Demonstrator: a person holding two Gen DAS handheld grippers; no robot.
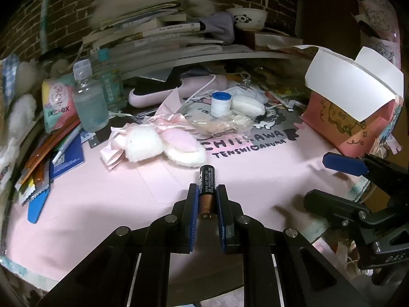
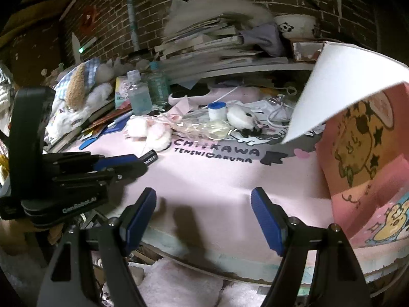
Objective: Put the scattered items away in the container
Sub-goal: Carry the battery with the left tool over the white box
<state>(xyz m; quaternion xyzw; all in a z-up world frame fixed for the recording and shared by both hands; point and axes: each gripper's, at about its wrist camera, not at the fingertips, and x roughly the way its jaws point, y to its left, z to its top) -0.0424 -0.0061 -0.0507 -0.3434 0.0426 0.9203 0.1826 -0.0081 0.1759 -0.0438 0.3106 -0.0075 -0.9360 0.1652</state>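
**Left tool holding battery; right tool open beside container**

My left tool [image 1: 207,199] is closed on a battery [image 1: 206,186], its blue pads pressing the two sides of the cell. The battery is cylindrical, with a black upper section carrying small white print and a copper-coloured lower section; the copper end points back toward my hand and the black end points away, out past the pads. It is held just above the pink mat [image 1: 102,199] that covers the bench, near the front edge.

My right tool [image 2: 204,215] is wide open and holds nothing. It sits over the near right part of the mat.

The container [image 1: 352,117] is a pink printed box with cartoon figures and white flaps standing open. It stands at the right of the bench, just beyond my right tool.

Farther back on the mat lie fluffy white and pink pads [image 1: 163,145], a clear plastic bag [image 1: 217,125] and a small blue-capped jar [image 1: 220,103].
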